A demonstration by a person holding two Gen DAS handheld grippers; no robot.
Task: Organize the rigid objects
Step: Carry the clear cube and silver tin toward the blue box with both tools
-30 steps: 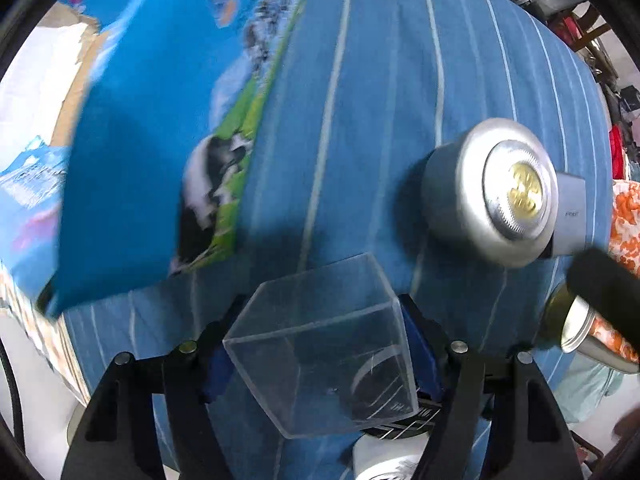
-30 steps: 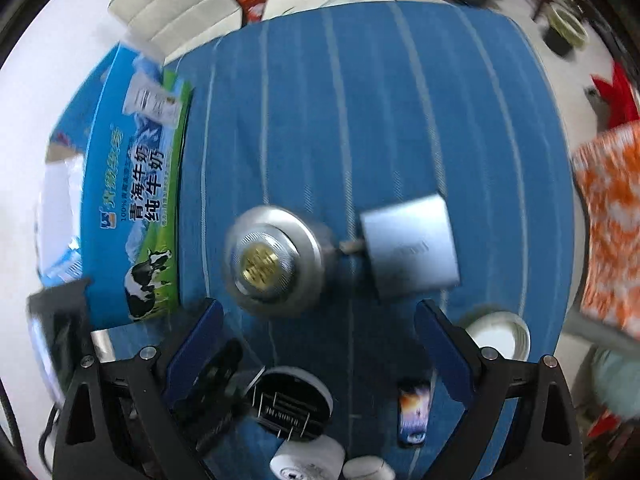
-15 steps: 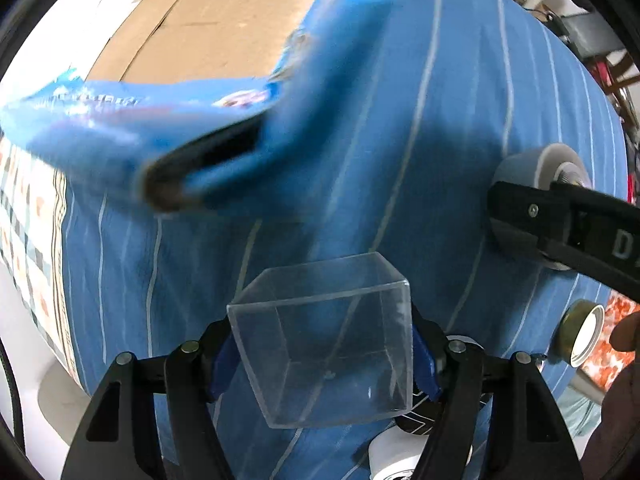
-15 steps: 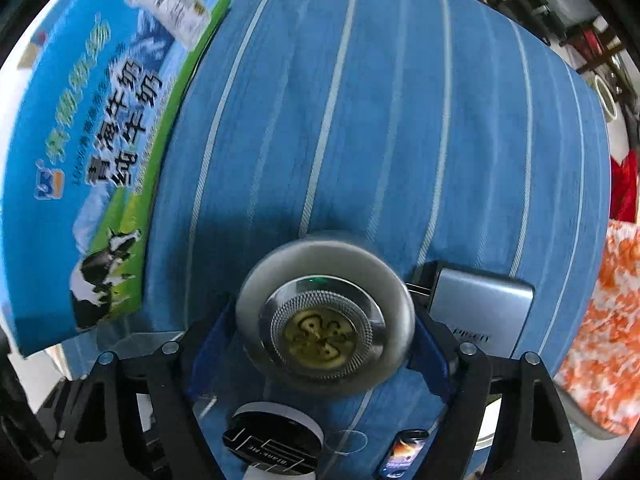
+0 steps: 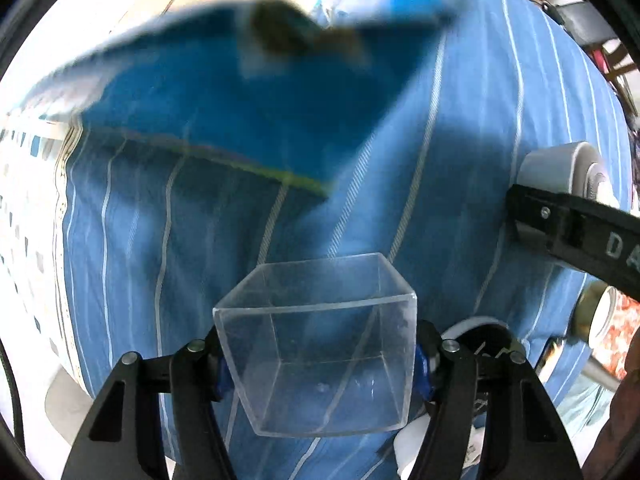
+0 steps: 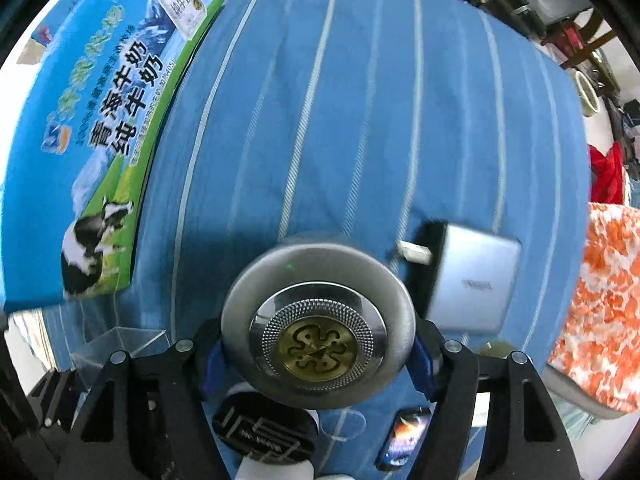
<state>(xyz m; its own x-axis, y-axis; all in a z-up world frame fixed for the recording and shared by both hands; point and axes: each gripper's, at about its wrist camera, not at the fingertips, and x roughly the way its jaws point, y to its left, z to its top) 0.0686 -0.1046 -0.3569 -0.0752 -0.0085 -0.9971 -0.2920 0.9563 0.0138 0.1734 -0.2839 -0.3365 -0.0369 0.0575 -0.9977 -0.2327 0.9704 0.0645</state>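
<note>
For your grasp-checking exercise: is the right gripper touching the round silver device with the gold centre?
Touching. In the right wrist view the right gripper has its blue pads pressed against both sides of the round silver device, with no gap on either side.

right hand-held gripper (image 6: 318, 354) clamping round silver case (image 6: 318, 322), striped cloth (image 6: 360, 120)

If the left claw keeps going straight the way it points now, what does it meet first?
Probably the blue milk carton, which lies blurred across the striped cloth ahead of the left claw and its clear plastic box. Depth is unclear; the box could meet the cloth first.
</note>
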